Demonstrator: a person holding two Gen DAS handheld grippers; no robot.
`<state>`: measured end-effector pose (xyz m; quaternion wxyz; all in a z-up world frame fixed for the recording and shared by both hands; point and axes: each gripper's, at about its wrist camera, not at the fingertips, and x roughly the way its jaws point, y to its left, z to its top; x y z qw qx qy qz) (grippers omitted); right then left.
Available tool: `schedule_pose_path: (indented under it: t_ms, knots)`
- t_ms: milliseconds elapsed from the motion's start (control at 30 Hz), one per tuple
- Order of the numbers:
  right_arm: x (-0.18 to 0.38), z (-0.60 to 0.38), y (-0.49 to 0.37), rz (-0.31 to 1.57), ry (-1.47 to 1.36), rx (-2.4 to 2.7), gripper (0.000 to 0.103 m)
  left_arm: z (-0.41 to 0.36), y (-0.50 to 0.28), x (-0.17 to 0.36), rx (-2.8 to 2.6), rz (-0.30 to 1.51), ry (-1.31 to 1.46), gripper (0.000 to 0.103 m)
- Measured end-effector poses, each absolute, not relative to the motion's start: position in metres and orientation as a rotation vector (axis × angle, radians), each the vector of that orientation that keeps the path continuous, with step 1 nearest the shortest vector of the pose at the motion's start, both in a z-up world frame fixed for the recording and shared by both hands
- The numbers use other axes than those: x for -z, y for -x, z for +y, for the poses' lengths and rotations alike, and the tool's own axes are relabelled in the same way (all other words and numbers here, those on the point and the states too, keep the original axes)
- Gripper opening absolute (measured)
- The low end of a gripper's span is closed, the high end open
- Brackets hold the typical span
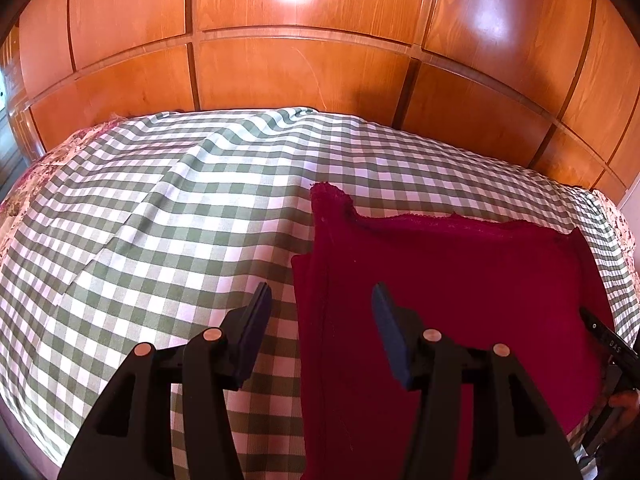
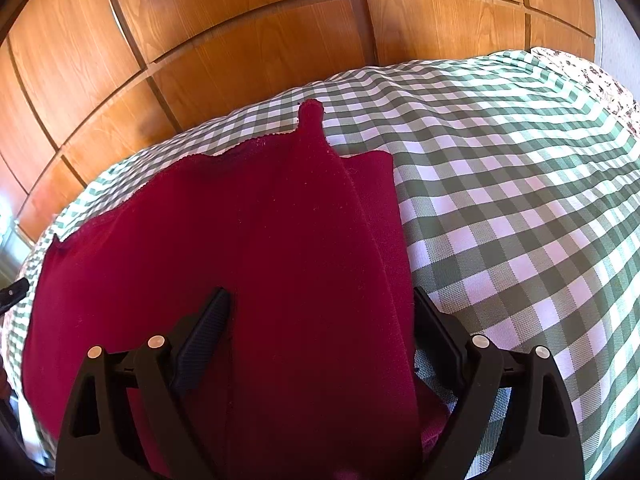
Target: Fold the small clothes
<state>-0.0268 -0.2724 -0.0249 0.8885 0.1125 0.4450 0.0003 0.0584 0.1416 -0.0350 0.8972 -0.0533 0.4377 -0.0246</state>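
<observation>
A dark red knitted garment (image 1: pixel 460 280) lies flat on the green-and-white checked cloth (image 1: pixel 160 220), partly folded, with a narrow strap sticking out at its far corner. My left gripper (image 1: pixel 322 288) hovers open over the garment's left edge, one finger above the cloth and the other above the red fabric, gripping nothing. In the right wrist view the same garment (image 2: pixel 240 220) fills the left half. My right gripper (image 2: pixel 320 292) stands wide open astride its folded right edge, its pads not pressing the fabric. The right gripper's tip (image 1: pixel 608 340) shows at the left view's right edge.
The checked cloth (image 2: pixel 520 200) covers a bed with a floral cover (image 1: pixel 36 176) showing at its edges. A glossy wooden panelled wall (image 1: pixel 300 72) rises right behind the bed. A creased fold runs across the cloth left of the garment. A hand (image 1: pixel 624 400) shows at the right edge.
</observation>
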Motion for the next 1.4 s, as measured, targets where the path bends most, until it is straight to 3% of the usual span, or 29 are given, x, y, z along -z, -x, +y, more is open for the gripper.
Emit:
schedule_pose_path:
  t_ms: [167, 233, 300, 400, 567, 600, 667, 800, 900, 967, 1000, 1167, 1333, 1400]
  knots:
    - [0.025, -0.272, 0.027, 0.924, -0.236, 0.000, 0.088, 0.143, -0.072, 0.039, 0.061, 0.929, 0.126, 0.049]
    - [0.025, -0.272, 0.027, 0.923, -0.236, 0.000, 0.088, 0.145, -0.085, 0.048, 0.050, 0.963, 0.143, 0.017]
    - [0.024, -0.272, 0.027, 0.923, -0.236, 0.000, 0.088, 0.152, -0.101, 0.067, 0.021, 1.027, 0.197, 0.015]
    - [0.024, -0.271, 0.027, 0.924, -0.238, 0.000, 0.088, 0.158, -0.113, 0.087, 0.000, 1.061, 0.251, 0.019]
    - [0.014, -0.272, 0.019, 0.972, -0.255, -0.009, 0.088, 0.155, -0.106, 0.075, -0.020, 1.033, 0.232, 0.025]
    - [0.010, -0.273, 0.018, 0.982, -0.258, -0.012, 0.087, 0.157, -0.103, 0.070, -0.022, 1.020, 0.237, 0.032]
    - [-0.002, -0.276, 0.016, 0.966, -0.254, -0.010, 0.086, 0.160, -0.094, 0.058, -0.035, 0.973, 0.226, 0.036]
    - [-0.026, -0.278, 0.006, 0.907, -0.247, -0.009, 0.073, 0.158, -0.074, 0.039, -0.027, 0.893, 0.202, 0.036]
    - [-0.029, -0.278, -0.016, 0.921, -0.230, -0.005, 0.058, 0.146, -0.063, 0.030, -0.018, 0.843, 0.156, 0.036]
    - [-0.021, -0.275, -0.034, 0.964, -0.204, -0.012, 0.028, 0.140, -0.054, 0.027, 0.010, 0.816, 0.139, 0.038]
    - [-0.015, -0.270, -0.044, 1.002, -0.172, -0.011, 0.006, 0.134, -0.051, 0.028, 0.032, 0.812, 0.121, 0.039]
    - [-0.018, -0.274, -0.041, 0.967, -0.086, 0.088, 0.005, 0.122, -0.058, 0.049, 0.037, 0.894, 0.072, 0.043]
    - [0.016, -0.278, -0.047, 1.014, -0.050, 0.135, 0.005, 0.132, -0.080, 0.081, -0.019, 1.005, 0.147, 0.067]
    - [0.018, -0.273, -0.049, 0.999, -0.036, 0.151, 0.005, 0.140, -0.081, 0.080, -0.017, 1.019, 0.210, 0.066]
